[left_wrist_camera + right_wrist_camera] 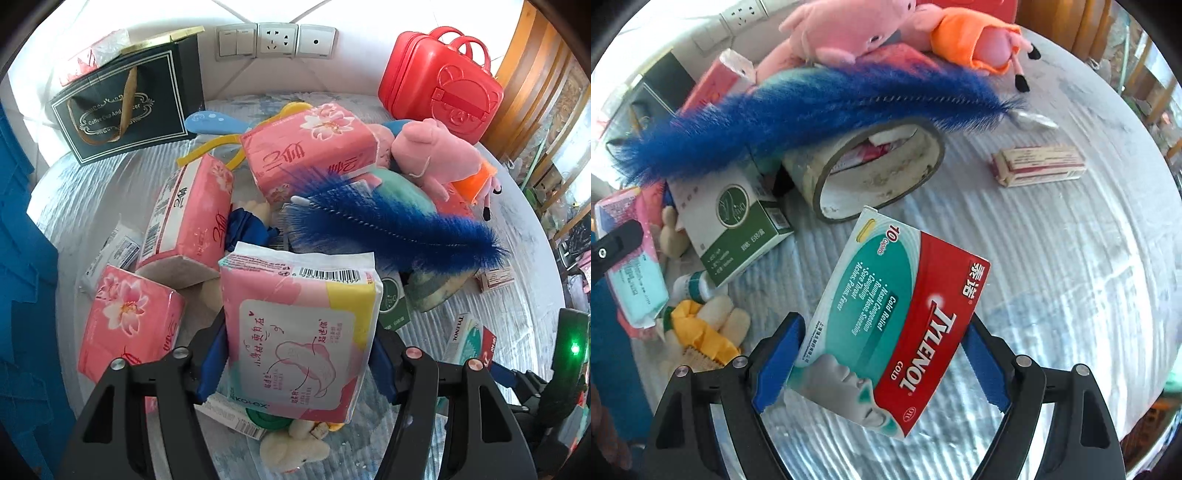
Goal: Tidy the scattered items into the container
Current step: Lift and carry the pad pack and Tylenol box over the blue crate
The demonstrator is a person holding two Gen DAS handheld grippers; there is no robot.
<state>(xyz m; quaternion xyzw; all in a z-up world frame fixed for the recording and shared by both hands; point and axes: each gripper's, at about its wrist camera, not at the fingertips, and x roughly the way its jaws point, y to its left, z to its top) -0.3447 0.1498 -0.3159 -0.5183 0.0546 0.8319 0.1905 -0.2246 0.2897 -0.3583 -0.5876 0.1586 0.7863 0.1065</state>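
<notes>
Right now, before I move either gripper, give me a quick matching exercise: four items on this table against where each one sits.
Things:
1. pink Kotex pad pack
2. red-and-teal Tylenol box
3. blue bristle brush
4. small red-and-cream carton

Places:
A. lying alone on the cloth
B. between the right gripper's pads
C. draped over the tape roll
D. between the left gripper's pads

Pairs: 1-D, 2-B, 3-C, 4-A
</notes>
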